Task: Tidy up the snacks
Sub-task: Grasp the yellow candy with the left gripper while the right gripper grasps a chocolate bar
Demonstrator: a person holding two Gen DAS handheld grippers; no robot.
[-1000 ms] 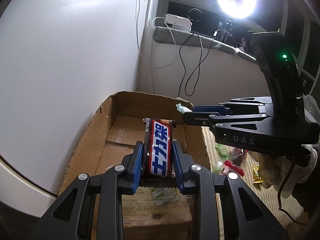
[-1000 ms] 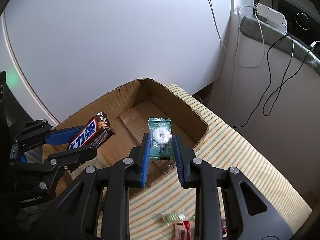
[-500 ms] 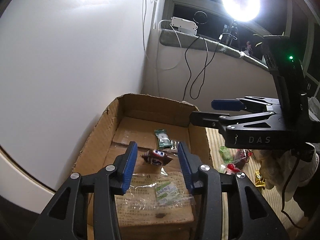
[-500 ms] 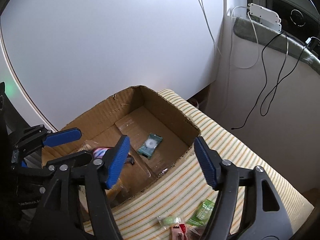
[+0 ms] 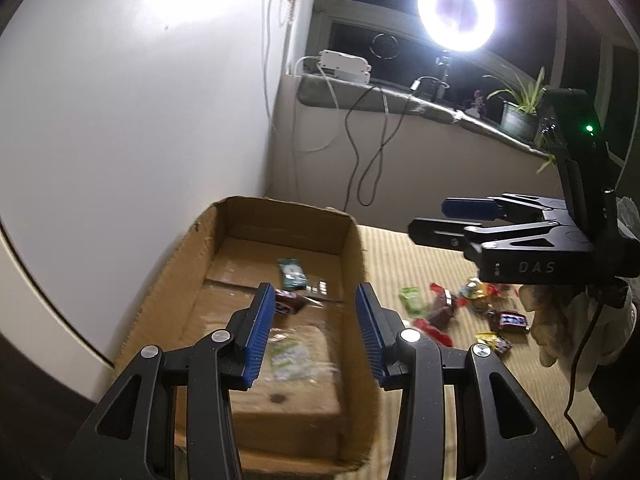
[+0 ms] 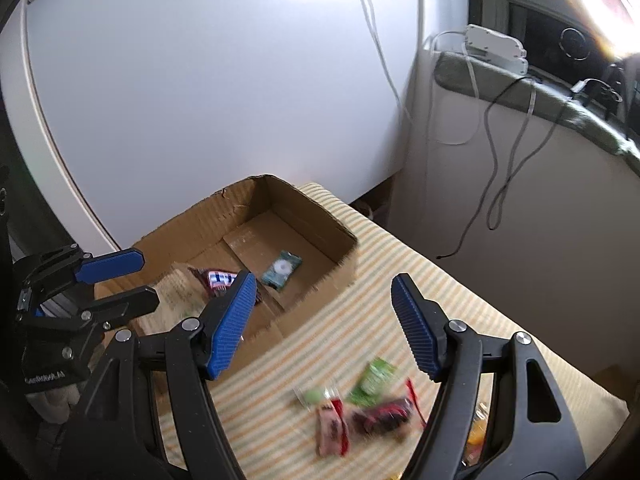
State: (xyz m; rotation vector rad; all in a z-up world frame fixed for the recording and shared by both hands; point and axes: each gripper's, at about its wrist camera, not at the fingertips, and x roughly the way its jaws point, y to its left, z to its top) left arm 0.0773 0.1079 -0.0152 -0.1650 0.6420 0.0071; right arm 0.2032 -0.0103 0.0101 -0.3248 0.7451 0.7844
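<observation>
Both hand-held grippers are standing open and empty. I am judging the right hand-held gripper nearer the loose snacks, which are lying just below and ahead of its fingertips on the striped surface, beside the cardboard box.

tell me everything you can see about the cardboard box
The cardboard box is brown corrugated card, open-topped, with ragged, torn rims. It sits on a striped cloth next to a white wall. Clear tape crosses its floor flaps. Inside lie a green candy packet, a red, white and blue bar and a clear-wrapped brown pack. Neither pair of tongs touches it.
</observation>
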